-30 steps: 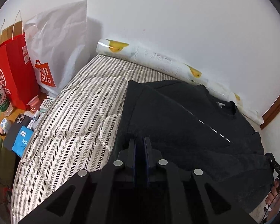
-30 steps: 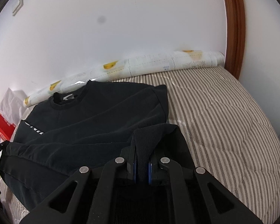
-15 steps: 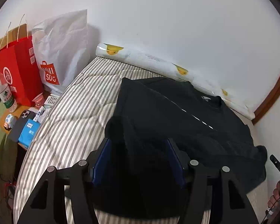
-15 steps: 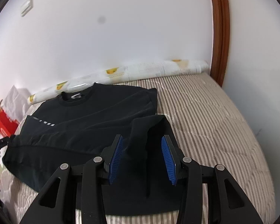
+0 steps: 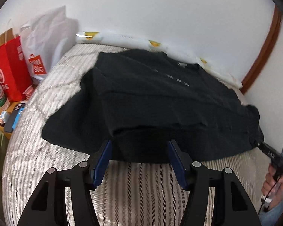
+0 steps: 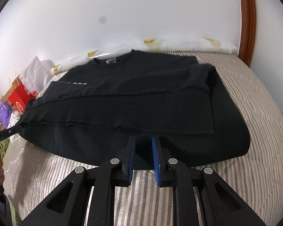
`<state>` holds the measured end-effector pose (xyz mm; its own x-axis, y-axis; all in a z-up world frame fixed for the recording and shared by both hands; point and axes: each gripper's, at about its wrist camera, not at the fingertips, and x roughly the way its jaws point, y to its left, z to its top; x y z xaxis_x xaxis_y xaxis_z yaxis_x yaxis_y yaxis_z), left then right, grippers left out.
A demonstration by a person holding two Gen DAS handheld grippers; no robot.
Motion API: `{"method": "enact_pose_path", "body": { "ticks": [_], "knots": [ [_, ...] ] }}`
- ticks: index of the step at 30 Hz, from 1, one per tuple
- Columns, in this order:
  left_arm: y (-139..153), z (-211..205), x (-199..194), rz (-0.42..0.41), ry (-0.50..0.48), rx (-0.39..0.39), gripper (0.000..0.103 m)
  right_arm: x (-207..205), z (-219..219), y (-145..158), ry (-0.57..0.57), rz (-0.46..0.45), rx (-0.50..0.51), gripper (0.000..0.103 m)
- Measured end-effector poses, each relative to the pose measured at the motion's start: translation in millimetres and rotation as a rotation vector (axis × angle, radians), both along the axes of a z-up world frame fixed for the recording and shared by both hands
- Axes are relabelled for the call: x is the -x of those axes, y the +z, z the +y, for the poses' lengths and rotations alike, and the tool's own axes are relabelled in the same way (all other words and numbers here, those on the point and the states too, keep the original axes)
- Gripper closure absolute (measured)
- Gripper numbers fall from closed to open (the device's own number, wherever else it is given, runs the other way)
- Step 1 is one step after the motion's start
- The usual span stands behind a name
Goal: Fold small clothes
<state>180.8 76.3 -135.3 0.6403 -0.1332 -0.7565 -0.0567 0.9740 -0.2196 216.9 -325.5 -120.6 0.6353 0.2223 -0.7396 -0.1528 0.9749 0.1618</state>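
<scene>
The black sweatshirt [image 6: 134, 101] lies on the striped bed [image 6: 254, 101], hem folded toward the collar at twelve o'clock, so both claws sit off the fabric: left claw [image 5: 139, 158] released wide, right claw [image 6: 143, 158] empty, its jaws having just been narrowing.

A plain white wall [image 5: 160, 9] backs a bed covered by a grey-and-white striped quilt [image 6: 254, 101], and a rolled white sheet printed with yellow shapes [image 6: 188, 44] lies along the seam where bed and wall meet. A curved brown wooden door frame [image 6: 247, 18] rises at the bed's far corner. At the other side, a red paper bag [image 5: 9, 69] and a white shopping bag with a red logo [image 5: 47, 43] stand by a low wooden stand [image 5: 3, 118] cluttered with small items, in soft, even light.
</scene>
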Motion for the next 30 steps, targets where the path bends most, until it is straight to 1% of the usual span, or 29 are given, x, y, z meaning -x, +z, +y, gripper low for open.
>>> {"method": "enact_pose_path", "body": {
  "ticks": [2,3,6,8,11,13,15,20,26,30],
  "knots": [
    [-6,-1,-5,0.012,0.006,0.004,0.045,-7,-3,-8,-0.012,0.031,-0.012,0.086],
    [-8,-1,-8,0.018,0.010,0.009,0.045,-8,-3,-11,-0.016,0.042,-0.014,0.088],
    [-13,-3,-16,0.016,0.020,0.001,0.045,-9,-2,-14,-0.015,0.037,-0.005,0.089],
    [-15,-5,-21,0.021,0.032,-0.032,0.045,-12,-1,-13,-0.013,0.033,-0.002,0.090],
    [-16,-15,-28,0.019,0.028,-0.108,0.040,-17,-2,-10,-0.020,0.028,-0.003,0.090],
    [-17,-21,-32,0.012,0.023,-0.167,0.038,-23,1,-8,-0.025,0.024,0.016,0.090],
    [-16,-23,-35,-0.007,0.028,-0.188,0.038,-30,3,-9,-0.036,0.030,0.040,0.090],
    [-4,-15,-48,-0.041,0.051,-0.160,0.041,-50,6,-6,-0.043,0.021,0.052,0.090],
    [-5,5,-83,-0.031,0.071,-0.108,0.043,-81,4,0,-0.045,0.006,0.020,0.090],
    [-1,11,-108,-0.047,0.078,-0.101,0.043,-108,6,0,-0.043,0.000,0.009,0.090]
  ]
}}
